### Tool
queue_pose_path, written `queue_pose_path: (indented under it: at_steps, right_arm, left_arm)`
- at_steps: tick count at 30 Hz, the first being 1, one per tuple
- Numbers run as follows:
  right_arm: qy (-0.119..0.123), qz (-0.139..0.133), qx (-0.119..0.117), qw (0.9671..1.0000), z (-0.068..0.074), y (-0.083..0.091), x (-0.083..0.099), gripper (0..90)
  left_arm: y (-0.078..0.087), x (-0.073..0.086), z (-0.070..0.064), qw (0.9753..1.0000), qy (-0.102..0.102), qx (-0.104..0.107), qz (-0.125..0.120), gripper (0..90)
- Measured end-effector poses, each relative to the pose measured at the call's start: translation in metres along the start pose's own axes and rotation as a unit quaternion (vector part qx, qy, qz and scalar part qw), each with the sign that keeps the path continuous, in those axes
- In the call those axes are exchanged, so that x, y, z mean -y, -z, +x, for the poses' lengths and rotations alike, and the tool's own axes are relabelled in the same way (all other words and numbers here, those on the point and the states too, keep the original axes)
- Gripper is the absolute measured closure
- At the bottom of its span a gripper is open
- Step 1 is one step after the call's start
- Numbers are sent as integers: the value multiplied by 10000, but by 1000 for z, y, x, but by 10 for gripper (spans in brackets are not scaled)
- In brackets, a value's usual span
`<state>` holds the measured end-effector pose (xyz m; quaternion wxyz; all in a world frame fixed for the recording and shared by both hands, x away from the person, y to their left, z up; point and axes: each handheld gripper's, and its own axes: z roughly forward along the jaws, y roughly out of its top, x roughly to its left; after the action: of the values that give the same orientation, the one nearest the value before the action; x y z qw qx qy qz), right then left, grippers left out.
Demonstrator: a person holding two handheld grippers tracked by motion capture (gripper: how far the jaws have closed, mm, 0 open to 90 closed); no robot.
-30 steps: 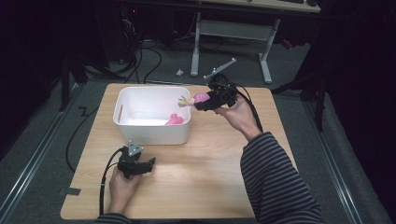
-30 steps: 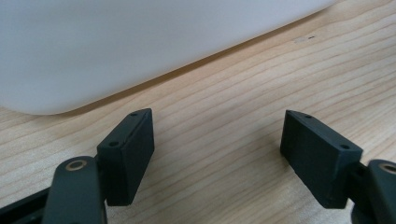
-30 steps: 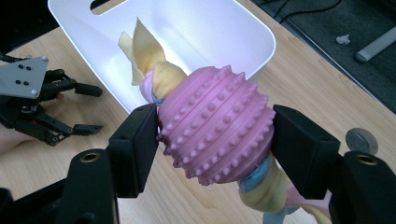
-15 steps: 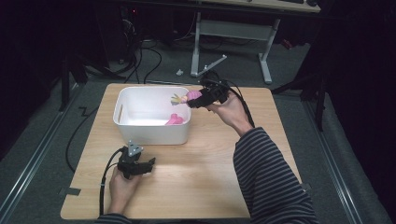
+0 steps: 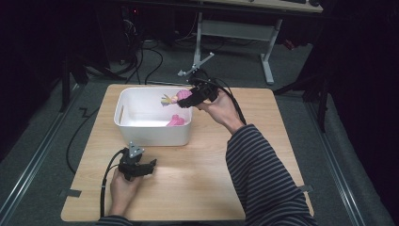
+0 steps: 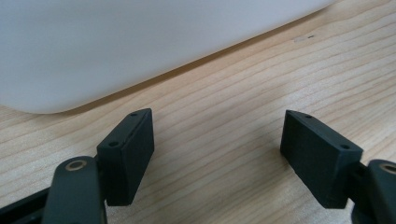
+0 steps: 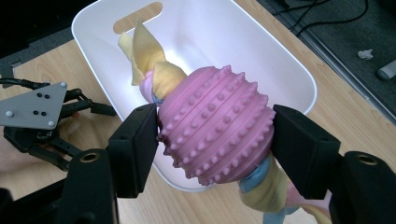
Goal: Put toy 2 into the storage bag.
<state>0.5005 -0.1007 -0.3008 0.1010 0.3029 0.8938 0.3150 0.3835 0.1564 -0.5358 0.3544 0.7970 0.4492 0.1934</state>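
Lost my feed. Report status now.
Right gripper shut on pink knobbed ball toy, held over white bin. Left gripper open, on table. Second pink item in bin.

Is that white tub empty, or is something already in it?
Not empty. A pink thing lies inside the white tub, while the right tool holds a pink knobbly ball above it.

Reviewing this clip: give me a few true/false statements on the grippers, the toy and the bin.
1. The right gripper is shut on the pink toy. True.
2. The toy lies on the bin's floor. False: it is held above the white bin.
3. The left gripper holds a cloth. False: it is open and holds nothing.
4. Another pink thing lies in the bin. True.
5. The left gripper rests on the table. True.
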Motion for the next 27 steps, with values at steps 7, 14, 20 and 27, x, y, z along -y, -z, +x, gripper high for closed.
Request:
queue_pose_path:
  at_steps: [7, 14, 20, 27]
  right_arm:
    - [96, 99, -73, 9999, 7, -12, -5, 340]
    - [215, 304, -152, 9992, 16, -28, -8, 339]
    - [269, 449, -257, 9983, 23, -39, -9, 338]
    - [257, 607, -370, 9971, 25, -50, -6, 337]
  left_arm:
    - [0, 0, 0, 10000, 3, 3, -3, 261]
    - [0, 0, 0, 10000, 0, 1, -3, 261]
    - [0, 0, 0, 10000, 0, 1, -3, 261]
    - [0, 0, 0, 10000, -3, -1, -6, 261]
